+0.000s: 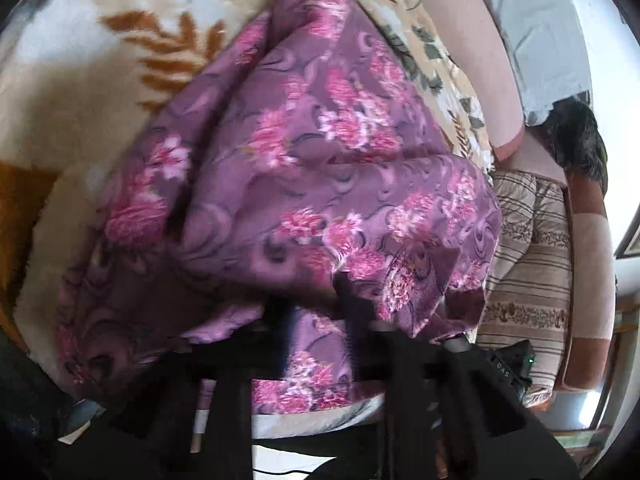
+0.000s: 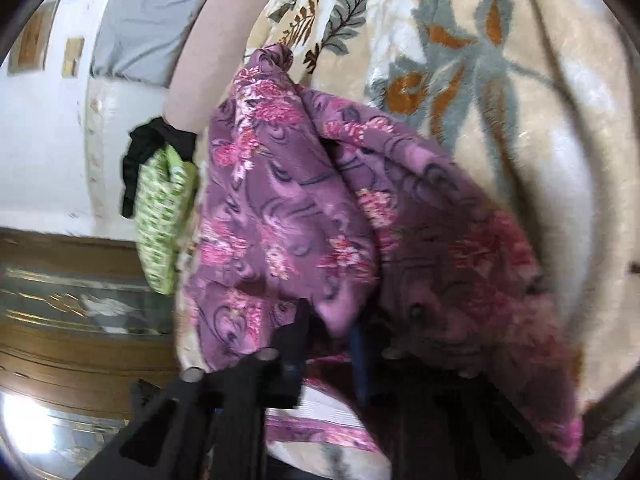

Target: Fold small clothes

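1. I see one purple floral garment (image 1: 304,168), bunched up on a cream blanket (image 1: 80,80) printed with orange and grey-green leaves; it fills the middle of both wrist views.
2. My left gripper (image 1: 316,312) is clenched on the near edge of that garment: its two black fingers (image 1: 280,320) are pulled together with purple cloth pinched between them and spilling over them.
3. My right gripper (image 2: 328,332) is likewise clenched on the garment, two fingers (image 2: 298,328) close together and a fold of the cloth caught between.
4. In the right wrist view, one green patterned piece (image 2: 164,216) with one black item (image 2: 148,152) hangs at the far left, just beside the garment.
5. In the left wrist view, one striped cushion (image 1: 528,264) lies to the right, and one dark item (image 1: 576,140) sits farther beyond it.
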A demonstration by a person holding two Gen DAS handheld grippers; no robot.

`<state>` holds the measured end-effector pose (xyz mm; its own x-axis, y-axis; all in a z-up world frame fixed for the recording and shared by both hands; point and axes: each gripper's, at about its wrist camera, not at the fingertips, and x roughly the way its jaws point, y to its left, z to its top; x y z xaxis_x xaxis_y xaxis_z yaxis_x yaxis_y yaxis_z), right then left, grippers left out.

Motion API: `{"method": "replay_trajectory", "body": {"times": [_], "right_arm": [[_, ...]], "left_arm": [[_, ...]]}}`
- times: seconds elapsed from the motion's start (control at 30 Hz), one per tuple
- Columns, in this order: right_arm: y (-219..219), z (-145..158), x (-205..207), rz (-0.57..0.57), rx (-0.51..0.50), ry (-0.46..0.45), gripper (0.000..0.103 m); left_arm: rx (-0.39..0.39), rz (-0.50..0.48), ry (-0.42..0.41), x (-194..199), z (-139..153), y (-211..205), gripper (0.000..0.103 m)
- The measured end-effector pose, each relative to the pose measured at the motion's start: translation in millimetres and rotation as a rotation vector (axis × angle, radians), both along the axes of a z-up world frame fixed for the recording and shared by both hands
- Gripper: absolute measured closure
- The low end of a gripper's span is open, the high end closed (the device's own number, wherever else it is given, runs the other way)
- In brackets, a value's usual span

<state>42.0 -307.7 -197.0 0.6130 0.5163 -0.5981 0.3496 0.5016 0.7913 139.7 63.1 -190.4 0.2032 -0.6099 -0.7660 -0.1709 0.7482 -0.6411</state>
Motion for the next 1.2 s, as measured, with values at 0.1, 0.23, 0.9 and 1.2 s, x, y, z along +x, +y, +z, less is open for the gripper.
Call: {"method": "replay_trajectory", "body": {"times": [0.1,0.23,0.9,1.2], "right_arm": [[-0.9,11.4,-1.5,0.019,-0.081,-0.002,0.096],[-0.9,42.6,-14.1,0.036,-0.188,-0.045,0.097],[-0.9,33.8,-33.0,0.025,-0.211,-0.035,0.097],[-4.2,62.0,-45.3,-0.051,-0.296,-0.09,0.093]], "left_arm": [[0.055,-0.015,-0.029,-3.5,5.9,0.3,0.096],[0.028,-0.05,-0.045,-14.6,23.5,8.1,0.097],[0.131,-0.13,-0.009,-28.9,13.3,10.0,0.095],[0.318,-0.195,-0.16,-42.6,35.0,-12.6,0.09]]}}
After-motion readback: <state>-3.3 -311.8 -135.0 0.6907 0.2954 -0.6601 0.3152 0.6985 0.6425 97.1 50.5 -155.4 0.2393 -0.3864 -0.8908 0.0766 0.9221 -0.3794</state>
